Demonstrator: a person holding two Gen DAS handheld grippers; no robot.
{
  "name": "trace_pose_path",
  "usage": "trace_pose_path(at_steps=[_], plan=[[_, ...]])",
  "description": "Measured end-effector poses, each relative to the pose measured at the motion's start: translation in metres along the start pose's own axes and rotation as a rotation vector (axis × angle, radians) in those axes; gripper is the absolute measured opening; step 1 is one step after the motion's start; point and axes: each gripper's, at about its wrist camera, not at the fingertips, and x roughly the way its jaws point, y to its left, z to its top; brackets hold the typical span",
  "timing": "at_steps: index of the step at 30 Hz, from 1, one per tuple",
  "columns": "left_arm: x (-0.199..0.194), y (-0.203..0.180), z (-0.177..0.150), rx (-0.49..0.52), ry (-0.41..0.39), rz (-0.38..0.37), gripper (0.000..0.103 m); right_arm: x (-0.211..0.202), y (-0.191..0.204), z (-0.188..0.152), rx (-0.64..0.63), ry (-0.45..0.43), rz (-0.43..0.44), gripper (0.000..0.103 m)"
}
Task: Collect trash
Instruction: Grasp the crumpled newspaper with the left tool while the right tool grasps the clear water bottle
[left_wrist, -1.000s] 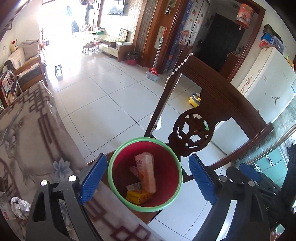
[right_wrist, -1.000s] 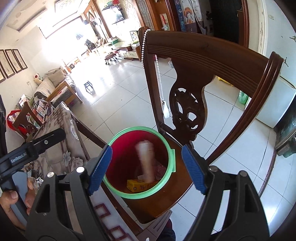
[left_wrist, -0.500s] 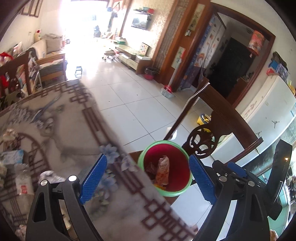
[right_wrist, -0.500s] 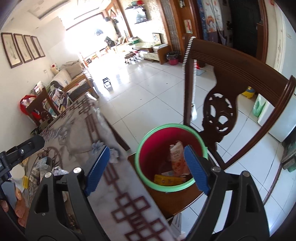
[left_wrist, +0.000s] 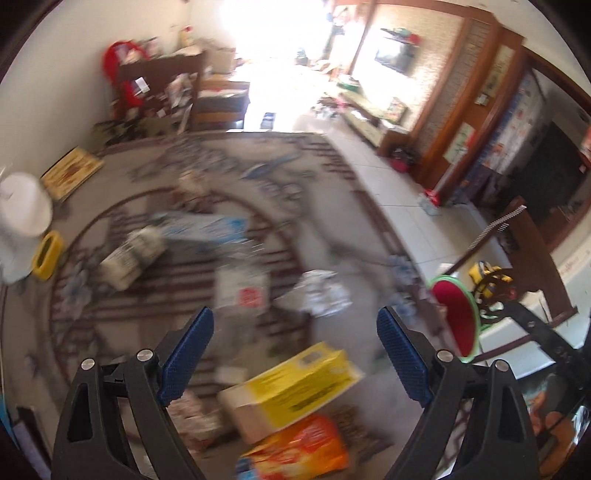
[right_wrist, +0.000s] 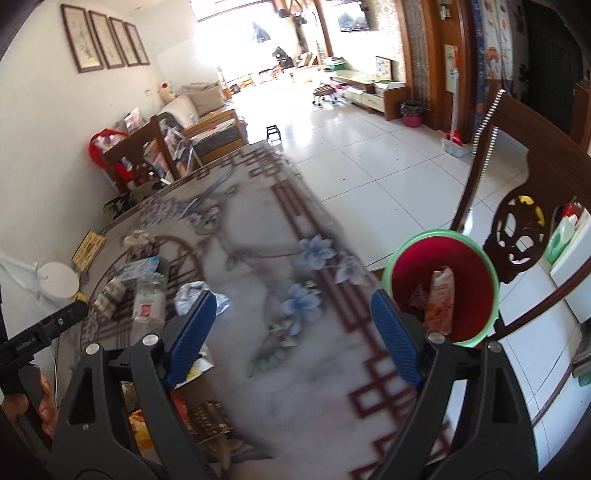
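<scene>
A red bin with a green rim (right_wrist: 443, 284) stands on a wooden chair seat beside the table, with an orange wrapper (right_wrist: 439, 299) and other scraps inside. In the blurred left wrist view the bin (left_wrist: 456, 317) sits at the right edge. My left gripper (left_wrist: 295, 347) hangs open over the table's litter: a yellow box (left_wrist: 295, 387), an orange packet (left_wrist: 299, 454), a crumpled silver wrapper (left_wrist: 325, 291) and a white packet with a red square (left_wrist: 242, 291). My right gripper (right_wrist: 293, 332) is over the flowered tablecloth (right_wrist: 295, 258), its jaws opening with nothing between them.
The carved chair back (right_wrist: 517, 229) rises behind the bin. A white round object (left_wrist: 22, 210), a yellow ring-shaped item (left_wrist: 46, 254) and a flat framed board (left_wrist: 70, 171) lie at the table's far left. A hand (right_wrist: 37, 402) holds the left gripper's handle.
Both views have swung from the bin over to the table, so the bin now sits at the right. The litter on the cloth has come into view. The right jaws stand a little wider.
</scene>
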Motion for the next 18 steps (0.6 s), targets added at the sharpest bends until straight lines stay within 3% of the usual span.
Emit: trace_pose_path(at_steps=[6, 13, 18], plan=[[0.007, 0.076, -0.033, -0.054, 0.093, 0.091, 0.086, 0.015, 0.049, -0.019, -0.045, 0.064, 0.039, 0.086], [0.040, 0.108, -0.081, -0.040, 0.274, 0.049, 0.086, 0.026, 0.086, -0.035, -0.064, 0.108, 0.059, 0.086], [0.070, 0.107, -0.100, -0.037, 0.363, 0.011, 0.083, 0.027, 0.107, -0.041, -0.096, 0.119, 0.058, 0.086]])
